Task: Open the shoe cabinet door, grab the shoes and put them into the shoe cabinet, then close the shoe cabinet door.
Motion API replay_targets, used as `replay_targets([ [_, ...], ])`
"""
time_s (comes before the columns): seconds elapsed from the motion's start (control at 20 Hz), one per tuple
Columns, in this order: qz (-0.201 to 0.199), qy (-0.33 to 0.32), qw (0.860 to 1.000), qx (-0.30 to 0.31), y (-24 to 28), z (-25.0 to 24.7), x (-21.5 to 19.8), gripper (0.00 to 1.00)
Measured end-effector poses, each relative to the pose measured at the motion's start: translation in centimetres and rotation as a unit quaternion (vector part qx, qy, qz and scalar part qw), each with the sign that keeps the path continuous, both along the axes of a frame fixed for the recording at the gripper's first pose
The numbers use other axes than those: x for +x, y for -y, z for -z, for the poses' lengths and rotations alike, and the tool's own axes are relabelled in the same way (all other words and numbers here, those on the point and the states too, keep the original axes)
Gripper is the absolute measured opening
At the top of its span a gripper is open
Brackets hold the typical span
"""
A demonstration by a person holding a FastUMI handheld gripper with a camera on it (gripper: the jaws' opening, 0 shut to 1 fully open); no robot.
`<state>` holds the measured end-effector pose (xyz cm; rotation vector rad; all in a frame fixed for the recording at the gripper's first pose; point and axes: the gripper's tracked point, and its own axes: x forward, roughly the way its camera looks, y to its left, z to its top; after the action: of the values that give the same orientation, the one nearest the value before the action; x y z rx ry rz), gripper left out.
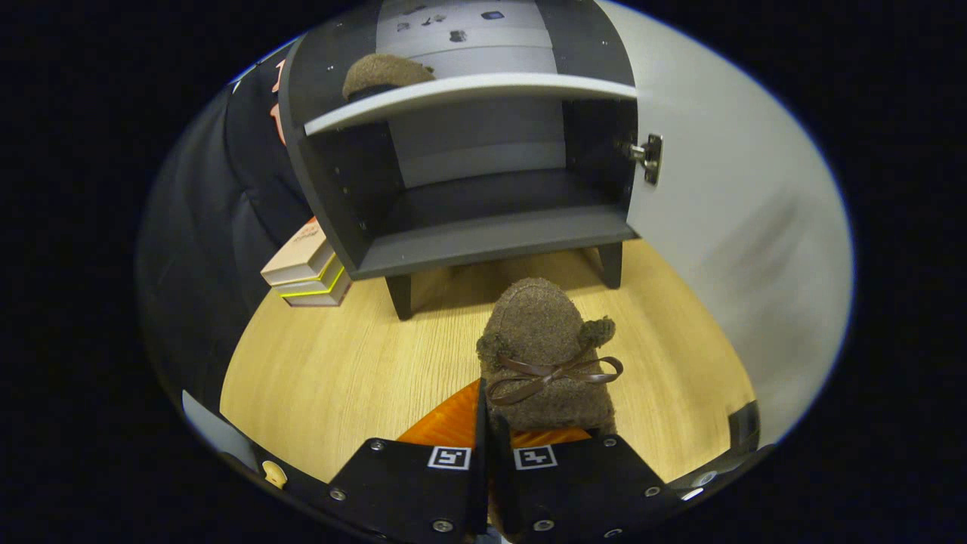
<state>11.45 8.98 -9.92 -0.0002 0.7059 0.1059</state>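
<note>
A brown fuzzy shoe (540, 340) with a thin brown ribbon bow hangs just ahead of me, toe towards the cabinet. My gripper (483, 412) is shut on the shoe's rear edge, its fingers pressed almost together. The dark shoe cabinet (483, 234) stands beyond on short legs. Its pale door (740, 196) is swung wide open to the right, hanging on a metal hinge (648, 157). The lower shelf is bare. A second brown shoe (385, 74) lies on the upper shelf at the left.
A short stack of books (306, 272) lies on the wooden surface (332, 370) just left of the cabinet. Black cloth wall runs along the left side. The open door stands close on my right.
</note>
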Motion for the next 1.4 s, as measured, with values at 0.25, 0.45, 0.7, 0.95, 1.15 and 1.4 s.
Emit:
replay_targets([
  [0.25, -0.010, 0.065, 0.998, -0.003, -0.2, -5.6, 2.8, 0.07],
  [0.45, -0.023, 0.100, 0.995, -0.015, -0.3, -8.8, 4.7, 0.07],
  [0.7, -0.038, 0.138, 0.989, -0.028, -0.4, -12.5, 7.4, 0.07],
  [0.95, -0.047, 0.160, 0.985, -0.041, -0.2, -14.8, 10.6, 0.06],
  [1.15, -0.052, 0.171, 0.983, -0.045, -0.2, -15.9, 12.8, 0.06],
  [1.4, -0.055, 0.160, 0.985, -0.046, -0.5, -16.2, 16.5, 0.07],
])
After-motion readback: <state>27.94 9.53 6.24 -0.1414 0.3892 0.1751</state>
